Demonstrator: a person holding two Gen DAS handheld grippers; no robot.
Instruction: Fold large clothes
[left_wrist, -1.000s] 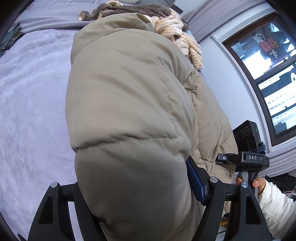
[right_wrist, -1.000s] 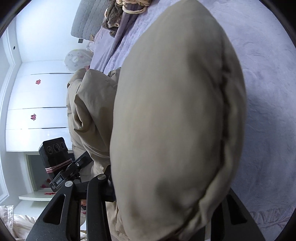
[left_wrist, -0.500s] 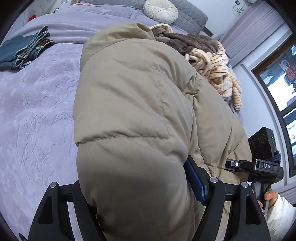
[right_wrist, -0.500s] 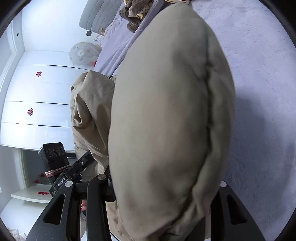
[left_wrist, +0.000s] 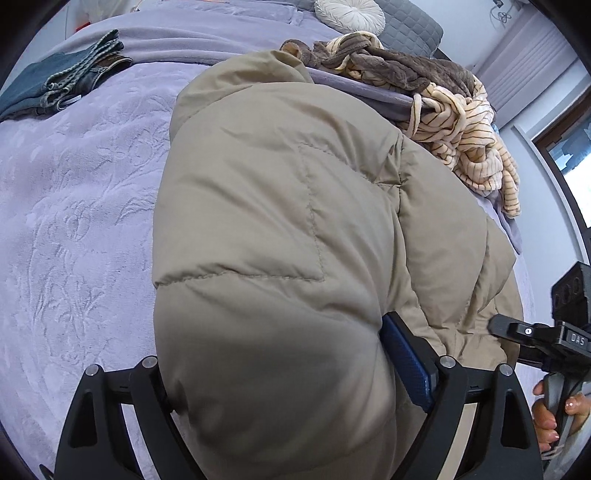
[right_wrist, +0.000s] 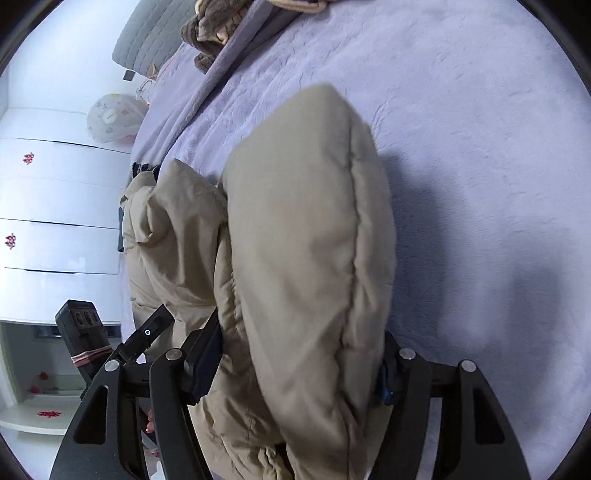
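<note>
Your puffy tan jacket lies bunched on the lavender bed, a thick fold sitting between the jaws of each tool. Left tool and right tool are both opening, padding still bulging against the pads, so nothing's clear yet. Risk: the springy fill pops the fold open as you let go, or fabric snags on a pad when you pull back. Left view alone shows jeans and a striped garment; right view alone shows the white cabinets
</note>
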